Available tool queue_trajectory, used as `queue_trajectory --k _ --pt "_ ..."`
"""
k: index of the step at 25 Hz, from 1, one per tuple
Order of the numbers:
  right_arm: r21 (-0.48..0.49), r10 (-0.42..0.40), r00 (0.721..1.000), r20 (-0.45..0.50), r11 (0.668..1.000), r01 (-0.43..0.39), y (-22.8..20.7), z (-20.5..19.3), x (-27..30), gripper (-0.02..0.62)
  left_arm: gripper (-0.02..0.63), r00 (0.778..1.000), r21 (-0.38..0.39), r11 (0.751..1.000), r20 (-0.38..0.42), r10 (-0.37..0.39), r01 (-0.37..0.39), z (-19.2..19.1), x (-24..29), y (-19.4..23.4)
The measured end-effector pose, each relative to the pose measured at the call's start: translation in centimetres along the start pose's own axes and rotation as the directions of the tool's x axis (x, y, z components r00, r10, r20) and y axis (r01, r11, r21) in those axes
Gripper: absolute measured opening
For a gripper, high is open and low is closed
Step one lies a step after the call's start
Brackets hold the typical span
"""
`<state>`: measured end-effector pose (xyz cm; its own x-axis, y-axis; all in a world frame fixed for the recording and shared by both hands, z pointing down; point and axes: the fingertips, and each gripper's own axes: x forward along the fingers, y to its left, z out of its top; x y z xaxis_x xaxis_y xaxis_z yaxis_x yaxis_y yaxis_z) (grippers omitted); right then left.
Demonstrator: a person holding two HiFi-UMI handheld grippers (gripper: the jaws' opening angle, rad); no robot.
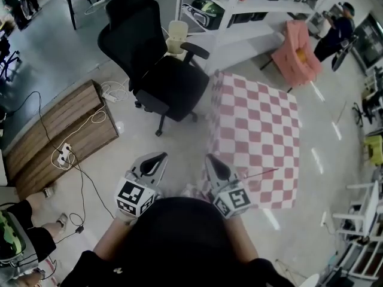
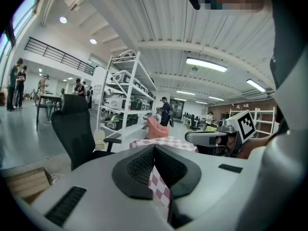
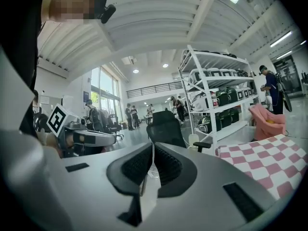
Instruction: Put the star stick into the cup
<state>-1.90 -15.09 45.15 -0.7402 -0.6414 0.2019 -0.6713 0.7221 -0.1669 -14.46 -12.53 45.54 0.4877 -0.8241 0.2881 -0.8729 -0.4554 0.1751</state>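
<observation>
A thin reddish stick (image 1: 258, 173) shows over the near edge of the pink-and-white checked table (image 1: 257, 112), just right of my right gripper; I cannot tell whether it rests on the cloth. A cream cup (image 1: 177, 37) stands by the black office chair's armrest; it also shows in the left gripper view (image 2: 99, 139) and the right gripper view (image 3: 194, 139). My left gripper (image 1: 157, 156) (image 2: 154, 148) and right gripper (image 1: 210, 158) (image 3: 153, 146) are held close to my body, side by side, above the floor. Both have their jaws shut with nothing between them.
The black office chair (image 1: 155, 64) stands between me and the white shelving (image 1: 251, 5). A pink armchair (image 1: 296, 52) sits beyond the table. Wooden boards (image 1: 60, 130), a power strip (image 1: 63, 154) and cables lie on the floor at left. A person's leg (image 1: 27, 217) is at lower left.
</observation>
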Motion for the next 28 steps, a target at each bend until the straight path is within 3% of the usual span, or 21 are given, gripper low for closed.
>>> queue_trajectory --k 10,19,28 --pt "-0.027 0.079 0.997 -0.012 0.996 -0.080 3.2 -0.1 2.4 0.029 0.041 0.999 -0.010 0.999 0.017 0.046 -0.045 0.0 -2.2 2.5" --pt "-0.036 0.079 0.997 -0.013 0.996 -0.079 3.6 -0.3 2.3 0.028 0.041 0.998 -0.016 0.998 0.021 0.056 -0.056 -0.2 -3.0 3.5" --pt "-0.013 0.053 0.999 -0.011 0.999 -0.053 3.4 -0.6 2.0 0.028 0.041 1.000 -0.018 1.000 0.014 0.019 -0.019 0.0 -2.3 3.0"
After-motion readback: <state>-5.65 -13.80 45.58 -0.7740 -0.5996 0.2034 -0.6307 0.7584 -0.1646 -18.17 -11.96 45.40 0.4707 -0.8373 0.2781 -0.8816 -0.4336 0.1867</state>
